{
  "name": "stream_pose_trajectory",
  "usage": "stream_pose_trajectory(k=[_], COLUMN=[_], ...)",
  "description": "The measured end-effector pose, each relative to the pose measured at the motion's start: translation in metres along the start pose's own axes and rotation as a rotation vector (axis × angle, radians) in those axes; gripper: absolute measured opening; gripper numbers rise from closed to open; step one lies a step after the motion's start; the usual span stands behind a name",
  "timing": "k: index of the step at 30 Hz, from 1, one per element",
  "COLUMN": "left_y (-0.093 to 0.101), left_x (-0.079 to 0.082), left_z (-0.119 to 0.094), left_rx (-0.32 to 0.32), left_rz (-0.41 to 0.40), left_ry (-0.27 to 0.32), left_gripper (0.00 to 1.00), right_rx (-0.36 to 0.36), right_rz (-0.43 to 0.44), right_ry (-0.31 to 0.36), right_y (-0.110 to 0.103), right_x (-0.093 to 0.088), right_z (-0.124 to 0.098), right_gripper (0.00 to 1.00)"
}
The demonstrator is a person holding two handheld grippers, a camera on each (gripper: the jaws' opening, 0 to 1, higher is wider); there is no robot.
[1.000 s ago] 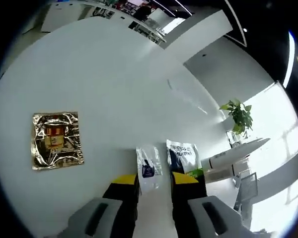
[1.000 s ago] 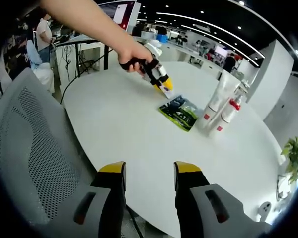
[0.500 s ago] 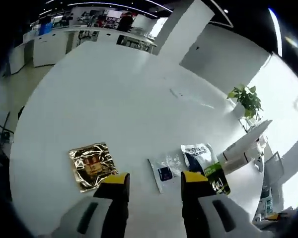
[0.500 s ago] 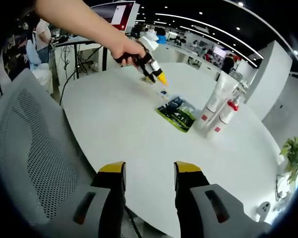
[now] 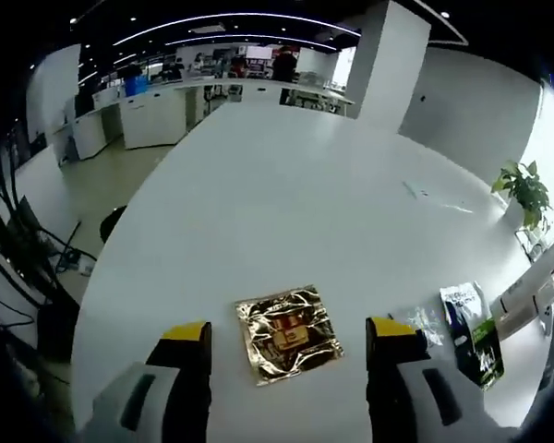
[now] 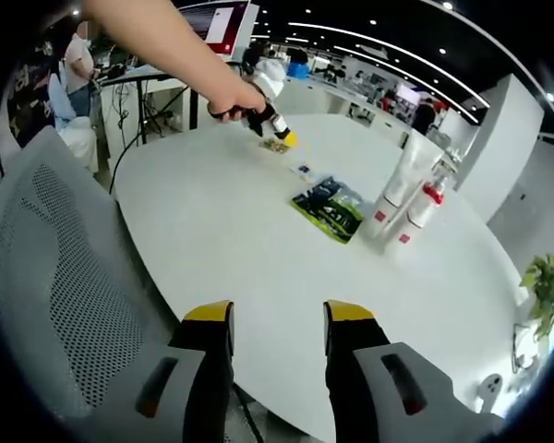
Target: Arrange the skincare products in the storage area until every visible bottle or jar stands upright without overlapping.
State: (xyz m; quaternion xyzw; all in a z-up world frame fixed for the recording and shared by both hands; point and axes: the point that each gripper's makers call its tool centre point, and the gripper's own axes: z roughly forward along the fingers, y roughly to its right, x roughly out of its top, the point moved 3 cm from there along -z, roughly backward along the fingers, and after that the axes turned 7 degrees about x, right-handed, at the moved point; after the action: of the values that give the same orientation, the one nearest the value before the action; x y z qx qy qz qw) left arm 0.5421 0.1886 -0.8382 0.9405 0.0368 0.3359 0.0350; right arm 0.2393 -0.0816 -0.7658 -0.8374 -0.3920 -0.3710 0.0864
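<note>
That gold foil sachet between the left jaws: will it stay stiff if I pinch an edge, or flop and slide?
The gold foil sachet looks crinkled and thin, so it will probably flop, not stay stiff. It lies flat on the smooth white table, so a push would likely slide it, and its edge may be hard to catch. It seems light. The left gripper stands open around it.

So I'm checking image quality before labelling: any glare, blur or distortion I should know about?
Left gripper view: the gold foil sachet throws bright crinkled reflections, so its print is hard to read; fisheye bends the table edge. Right gripper view: sharp at centre, the tubes lean with the distortion, and the mesh chair is stretched at the edge.
</note>
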Motion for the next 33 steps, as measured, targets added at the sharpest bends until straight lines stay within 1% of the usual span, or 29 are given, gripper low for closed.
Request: stream_pose_trajectory(k=[2,4,5,6,7,9,11,12,13,14,17,20,21,22,23,25,26,27,29,30,31,32,33], left_y=[0.0,0.002,0.0,-0.003,-0.002,-0.002,-0.001,-0.002,-0.002,-0.003,-0.002,-0.002,-0.001,-0.001,-0.004,-0.004,-0.001,-0.003,-0.005,-0.001,0.004,0.008,0.015], left_x=[0.002,0.005,0.003,0.001,0.0,-0.004,-0.005,0.001,-0.001,0.001,0.004,0.004,0.003,0.004,0.001,0.003,-0.001,-0.003,-0.001,0.0,0.005,0.008,0.01], left_z=[0.003,0.004,0.004,0.004,0.004,0.003,-0.001,0.0,-0.002,-0.001,-0.002,-0.005,-0.007,-0.008,-0.015,-0.016,-0.017,-0.016,-0.017,-0.018,-0.018,-0.019,-0.016], left_rx=[0.014,0.001,0.015,0.033,0.031,0.028,0.016,0.008,0.005,0.006,-0.013,-0.035,-0.044,-0.046,-0.063,-0.064,-0.088,-0.083,-0.072,-0.086,-0.097,-0.106,-0.117], left_rz=[0.03,0.068,0.085,0.136,0.171,0.22,0.202,0.227,0.214,0.219,0.243,0.232,0.224,0.222,0.257,0.227,0.2,0.161,0.104,0.045,-0.012,-0.035,-0.036], left_ry=[0.015,0.024,0.008,-0.004,-0.01,-0.011,0.011,0.051,0.027,0.033,0.029,0.024,0.026,0.027,0.008,0.035,0.007,-0.004,0.014,0.018,0.037,0.054,0.05], left_gripper=[0.66,0.63,0.62,0.6,0.56,0.53,0.48,0.43,0.41,0.41,0.41,0.4,0.36,0.11,0.01,0.13,0.18,0.22,0.34,0.39,0.46,0.5,0.53], right_rx=[0.001,0.003,0.005,0.005,0.006,0.007,0.009,0.009,0.009,0.009,0.01,0.008,0.006,0.006,0.007,0.007,0.007,0.007,0.009,0.008,0.008,0.008,0.009], right_rz=[0.001,0.002,0.002,0.001,0.002,0.003,-0.001,-0.001,-0.001,-0.003,-0.005,-0.005,-0.005,-0.004,-0.003,-0.006,-0.005,-0.006,-0.009,-0.01,-0.007,-0.008,-0.01], right_ry=[0.001,-0.002,-0.004,-0.005,-0.005,-0.007,-0.009,-0.008,-0.009,-0.012,-0.011,-0.009,-0.007,-0.007,-0.009,-0.006,-0.006,-0.007,-0.009,-0.01,-0.012,-0.012,-0.013], right_y=[0.0,0.0,-0.001,-0.001,-0.001,-0.001,-0.001,-0.001,-0.001,-0.002,-0.002,-0.001,-0.001,-0.001,-0.001,-0.001,-0.001,-0.001,-0.002,-0.002,-0.001,-0.001,-0.002], right_x=[0.0,0.0,-0.001,-0.001,0.0,-0.001,-0.001,-0.001,-0.001,-0.002,-0.001,-0.001,-0.001,-0.001,-0.001,-0.001,-0.001,-0.001,-0.001,-0.001,-0.002,-0.002,-0.002], right_z=[0.0,0.0,0.001,0.001,0.001,0.001,0.001,0.001,0.001,0.001,0.001,0.001,0.001,0.001,0.001,0.001,0.001,0.001,0.001,0.001,0.001,0.001,0.001], right_gripper=[0.36,0.36,0.36,0.36,0.36,0.36,0.36,0.36,0.36,0.36,0.35,0.35,0.35,0.35,0.36,0.35,0.36,0.35,0.35,0.35,0.35,0.35,0.35])
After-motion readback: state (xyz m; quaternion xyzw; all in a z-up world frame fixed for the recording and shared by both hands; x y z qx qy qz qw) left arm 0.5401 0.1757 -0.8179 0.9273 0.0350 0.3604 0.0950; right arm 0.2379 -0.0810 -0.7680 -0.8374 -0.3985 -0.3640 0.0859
